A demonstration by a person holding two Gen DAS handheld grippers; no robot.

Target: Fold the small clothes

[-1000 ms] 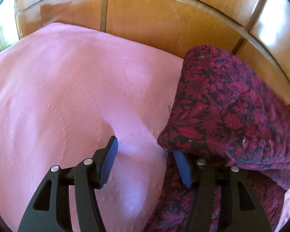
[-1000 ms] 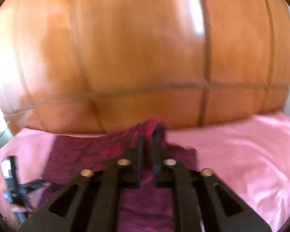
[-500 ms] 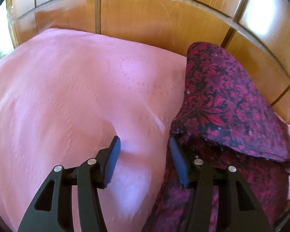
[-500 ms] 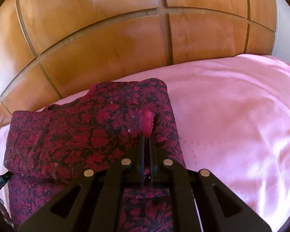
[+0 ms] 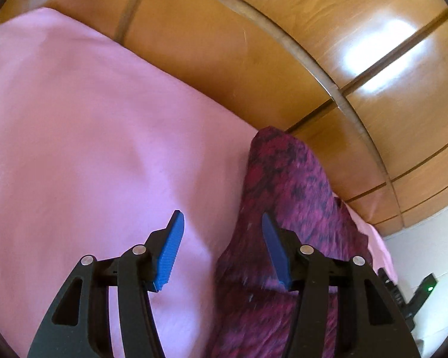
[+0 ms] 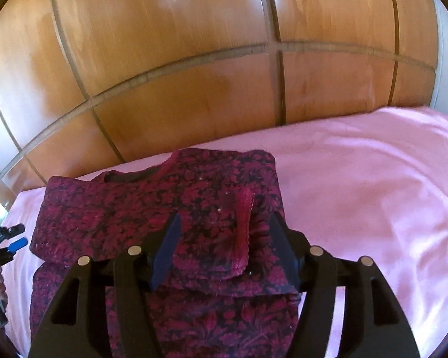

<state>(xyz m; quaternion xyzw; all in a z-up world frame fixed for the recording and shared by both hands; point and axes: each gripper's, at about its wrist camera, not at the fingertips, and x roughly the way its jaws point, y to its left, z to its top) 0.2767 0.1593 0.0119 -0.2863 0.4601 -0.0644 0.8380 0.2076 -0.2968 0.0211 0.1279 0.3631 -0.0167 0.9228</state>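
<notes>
While the dark red floral knitted garment [image 6: 152, 223] lies half-folded on the pink bedsheet [image 6: 358, 185], the right gripper [image 6: 224, 250] is opening, letting its folded flap go; the left gripper [image 5: 221, 250] hovers unclenched, empty. Next likely comes another fold, needing a fresh edge grasp.

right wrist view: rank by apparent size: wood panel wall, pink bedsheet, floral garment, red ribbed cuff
1. wood panel wall, fills the upper half.
2. pink bedsheet and floral garment: similar visible area, and the garment lies nearer the camera, so unranked.
3. red ribbed cuff, a narrow strip on the garment.
</notes>
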